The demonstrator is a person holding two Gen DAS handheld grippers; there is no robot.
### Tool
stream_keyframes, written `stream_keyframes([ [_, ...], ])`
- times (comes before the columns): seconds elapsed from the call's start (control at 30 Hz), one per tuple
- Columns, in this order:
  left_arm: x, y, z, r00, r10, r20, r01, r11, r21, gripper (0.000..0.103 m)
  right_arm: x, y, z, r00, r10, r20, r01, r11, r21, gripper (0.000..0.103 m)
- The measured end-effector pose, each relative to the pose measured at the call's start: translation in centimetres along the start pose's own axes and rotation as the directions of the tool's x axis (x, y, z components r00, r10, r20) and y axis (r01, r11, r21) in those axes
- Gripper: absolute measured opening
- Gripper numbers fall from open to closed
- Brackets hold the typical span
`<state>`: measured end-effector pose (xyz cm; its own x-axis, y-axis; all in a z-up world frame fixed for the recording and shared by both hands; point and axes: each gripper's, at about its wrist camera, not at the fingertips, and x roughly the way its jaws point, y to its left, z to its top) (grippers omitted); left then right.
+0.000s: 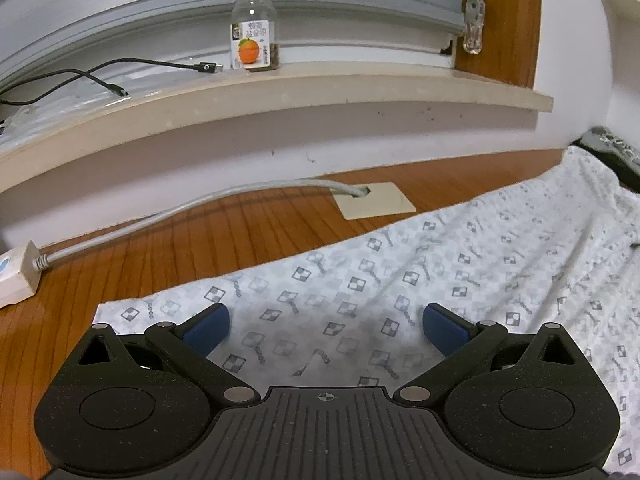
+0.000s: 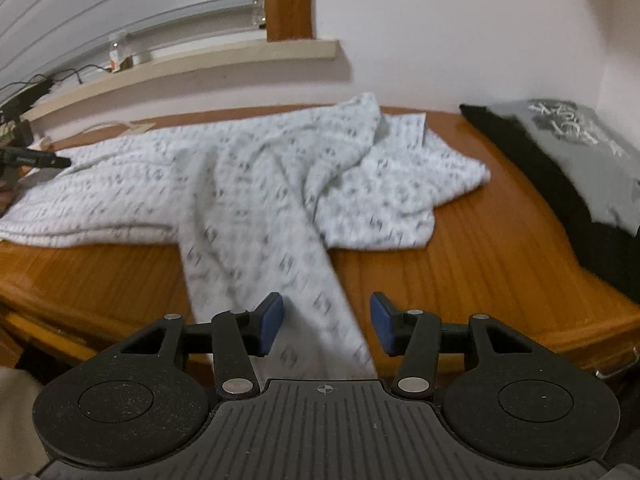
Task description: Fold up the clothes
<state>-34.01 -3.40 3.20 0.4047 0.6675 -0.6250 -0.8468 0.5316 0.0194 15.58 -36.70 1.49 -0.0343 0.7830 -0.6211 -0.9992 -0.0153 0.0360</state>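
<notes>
A white garment with a small grey checker print [image 2: 256, 188] lies spread and rumpled across the wooden table [image 2: 460, 256]. One long strip of it hangs over the near table edge, between the blue pads of my right gripper [image 2: 326, 322], which is open. In the left wrist view the same garment [image 1: 400, 280] lies flat under my left gripper [image 1: 326, 322]. That gripper is wide open just above the cloth, near its left edge. The tip of the left gripper [image 2: 48, 160] shows at the far left of the right wrist view.
A folded black and grey garment [image 2: 568, 168] lies at the table's right end. A window sill [image 1: 280, 96] holds a glass jar [image 1: 253, 32] and black cables [image 1: 100, 74]. A grey cable [image 1: 160, 216] and a white adapter [image 1: 14, 276] lie on the table by the wall.
</notes>
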Motion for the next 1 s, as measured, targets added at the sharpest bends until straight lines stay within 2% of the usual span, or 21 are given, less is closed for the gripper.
stream_keyframes([
  [0.07, 0.1, -0.1, 0.0, 1.000, 0.004, -0.004, -0.004, 1.000, 0.006, 0.103, 0.0, 0.0, -0.3, 1.000, 0.007, 0.013, -0.007, 1.000, -0.001, 0.045],
  [0.13, 0.1, -0.1, 0.0, 1.000, 0.006, -0.006, -0.006, 1.000, 0.010, 0.103, 0.1, 0.2, -0.2, 0.999, 0.031, 0.020, -0.030, 1.000, -0.005, 0.017],
  [0.23, 0.1, -0.1, 0.0, 1.000, 0.007, -0.006, -0.007, 1.000, 0.009, 0.103, 0.0, 0.7, 0.2, 0.998, 0.065, 0.023, -0.064, 0.998, -0.017, 0.010],
  [0.33, 0.0, -0.1, -0.1, 1.000, 0.006, -0.006, -0.006, 1.000, 0.009, 0.103, -1.0, 0.8, 1.8, 0.994, 0.089, 0.069, -0.088, 0.996, -0.013, 0.009],
  [0.57, 0.1, -0.1, 0.0, 1.000, 0.002, -0.011, -0.002, 1.000, 0.006, 0.103, -4.1, 1.2, 10.2, 0.974, 0.065, 0.216, -0.052, 0.997, -0.062, 0.009],
  [0.8, 0.2, 0.0, 0.0, 1.000, 0.000, -0.012, 0.000, 1.000, 0.004, 0.103, 1.8, 4.9, 19.3, 0.962, 0.146, 0.231, -0.113, 0.982, -0.150, 0.010],
  [0.87, 0.2, 0.0, 0.0, 1.000, 0.000, -0.013, 0.000, 1.000, 0.004, 0.103, 4.6, 6.0, 20.0, 0.967, 0.155, 0.201, -0.122, 0.979, -0.163, 0.013],
  [0.93, 0.2, -0.1, 0.0, 1.000, 0.003, -0.016, -0.003, 1.000, 0.008, 0.103, 6.9, 6.6, 19.6, 0.976, 0.144, 0.165, -0.116, 0.979, -0.167, 0.024],
  [1.0, 0.3, -0.2, 0.0, 1.000, 0.007, -0.020, -0.007, 1.000, 0.014, 0.103, 8.2, 6.4, 18.4, 0.981, 0.129, 0.144, -0.107, 0.982, -0.154, 0.030],
])
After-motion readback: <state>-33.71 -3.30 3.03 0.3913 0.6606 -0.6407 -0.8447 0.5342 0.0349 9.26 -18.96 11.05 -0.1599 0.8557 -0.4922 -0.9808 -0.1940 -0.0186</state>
